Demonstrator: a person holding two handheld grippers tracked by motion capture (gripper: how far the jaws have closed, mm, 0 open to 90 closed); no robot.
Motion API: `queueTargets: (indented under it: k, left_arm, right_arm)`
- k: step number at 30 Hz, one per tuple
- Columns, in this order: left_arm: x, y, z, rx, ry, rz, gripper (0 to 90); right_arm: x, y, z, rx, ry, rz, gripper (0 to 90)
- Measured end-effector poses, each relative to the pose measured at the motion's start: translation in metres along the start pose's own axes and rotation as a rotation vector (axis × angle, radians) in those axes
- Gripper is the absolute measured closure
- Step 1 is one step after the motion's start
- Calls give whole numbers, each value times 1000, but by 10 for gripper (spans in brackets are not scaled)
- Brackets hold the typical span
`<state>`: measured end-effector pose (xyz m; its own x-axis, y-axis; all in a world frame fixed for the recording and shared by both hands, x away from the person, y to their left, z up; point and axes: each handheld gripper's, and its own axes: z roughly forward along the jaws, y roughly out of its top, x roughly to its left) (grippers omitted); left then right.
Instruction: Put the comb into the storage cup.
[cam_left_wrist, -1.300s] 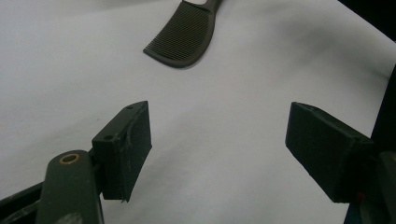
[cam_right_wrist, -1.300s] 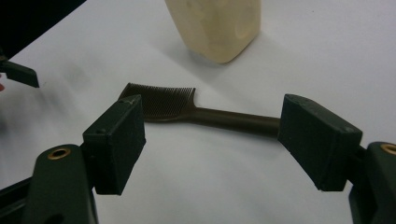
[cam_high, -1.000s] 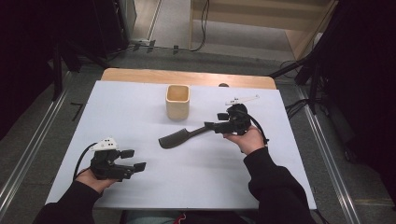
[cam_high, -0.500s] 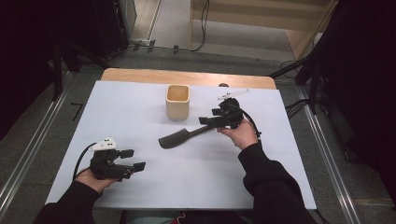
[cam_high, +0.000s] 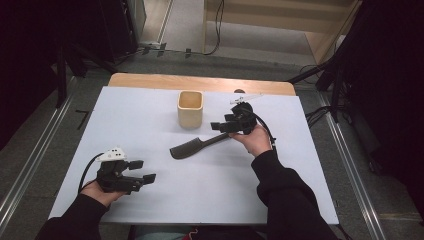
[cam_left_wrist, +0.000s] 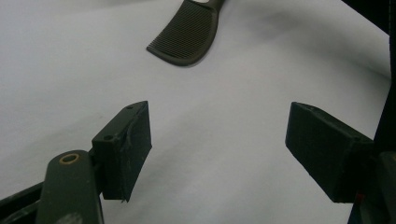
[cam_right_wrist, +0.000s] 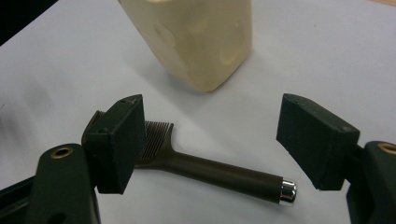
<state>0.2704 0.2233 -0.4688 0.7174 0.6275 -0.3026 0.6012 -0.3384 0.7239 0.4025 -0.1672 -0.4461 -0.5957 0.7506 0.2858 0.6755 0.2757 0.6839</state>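
A dark comb (cam_high: 192, 148) lies flat on the white table (cam_high: 150, 110), near the middle, its handle pointing right and slightly far, just in front of a cream cup (cam_high: 190, 108). The right gripper (cam_high: 221, 126) hovers over the handle end with its jaws spread wide and nothing between them. In the right gripper view the handle (cam_right_wrist: 224, 173) with its silver cap (cam_right_wrist: 288, 191) lies between the jaws. To grasp well, lower straight down, straddle the handle midway along rather than at the cap, and close squarely across it. The left gripper (cam_high: 145, 172) rests near the left edge, wide open and empty, well apart from the comb.
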Motion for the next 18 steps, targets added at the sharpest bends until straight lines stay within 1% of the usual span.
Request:
queueTargets:
  k: [4, 7, 8, 9, 11, 12, 13, 14, 15, 16, 17, 18]
  left_arm:
    - [0, -1, 0, 1, 0, 2, 230]
    - [0, -2, -1, -1, 1, -1, 230]
    - [0, -2, -2, -2, 1, -4, 230]
    - [0, -2, -2, -4, 2, -5, 230]
    - [0, -3, -2, -5, 3, -6, 230]
    - [0, -3, -3, -7, 4, -7, 230]
    - [0, -3, -3, -5, 7, -6, 230]
    - [0, -3, -3, -6, 8, -7, 230]
    - [0, -3, -4, -2, 8, -5, 230]
    - [0, -4, -4, -3, 8, -6, 230]
    - [0, -4, -4, -3, 8, -6, 230]
    - [0, -4, -5, -7, 10, -6, 230]
  right_arm:
    - [-1, 3, 4, -2, 0, 0, 233]
    - [-1, 2, 7, 3, -14, -3, 255]
    - [-2, 2, 9, 2, -15, 5, 280]
    - [-2, 2, 9, 2, -15, 5, 280]
    - [-5, 1, 9, -5, -5, 29, 346]
    - [-6, 1, 9, -7, 0, 32, 385]
    - [-8, 0, 10, 11, -1, 48, 479]
    - [-9, -1, 11, 17, -5, 52, 521]
    - [-9, -1, 11, 17, -5, 52, 521]
    - [-11, -5, 13, 12, -4, 64, 657]
    - [-11, -5, 13, 12, -4, 64, 657]
    - [-12, -8, 14, 12, -6, 65, 706]
